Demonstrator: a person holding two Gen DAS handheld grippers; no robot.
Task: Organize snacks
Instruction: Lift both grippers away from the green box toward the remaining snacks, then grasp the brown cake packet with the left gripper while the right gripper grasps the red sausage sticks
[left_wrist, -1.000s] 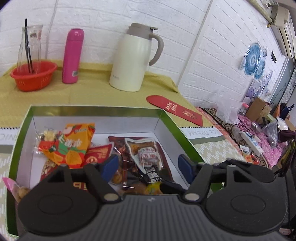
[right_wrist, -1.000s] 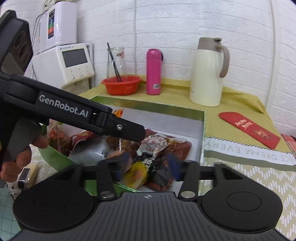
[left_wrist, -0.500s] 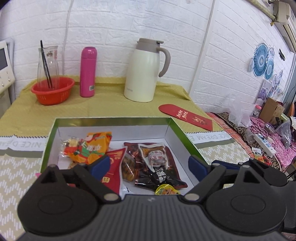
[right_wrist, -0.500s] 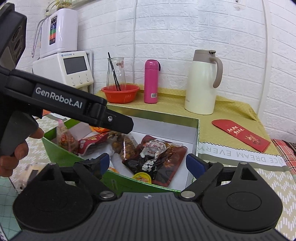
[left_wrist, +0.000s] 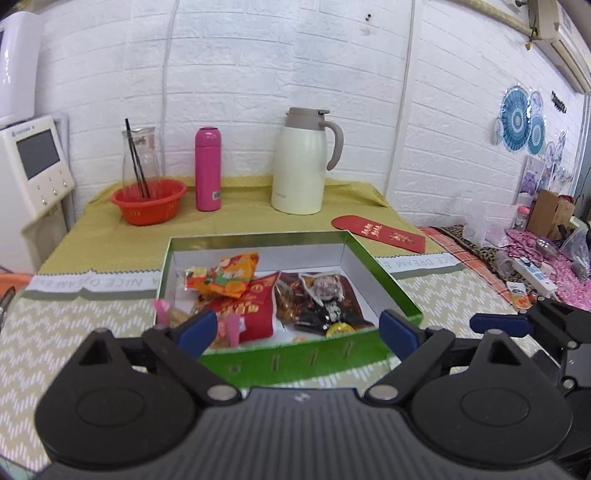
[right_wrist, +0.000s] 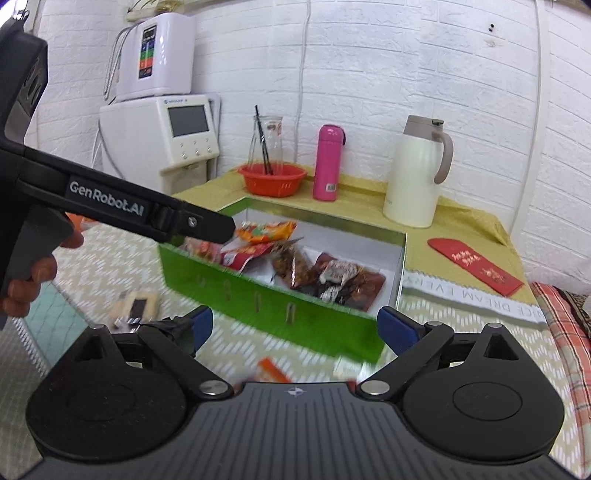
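At six o'clock, the left gripper (left_wrist: 297, 330) is seen opening, empty; the right gripper (right_wrist: 295, 330) is spread wide, empty. At twelve, snacks (left_wrist: 258, 299) are heaped in the green box (left_wrist: 295, 363); overhanging packets could be spilled by a nudged wall.

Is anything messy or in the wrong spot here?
Yes. Most snack packets lie piled in the green box, but in the right wrist view a few small packets lie on the table in front of the box. They are too blurred to name. A pink-ended wrapper pokes over the box's left wall.
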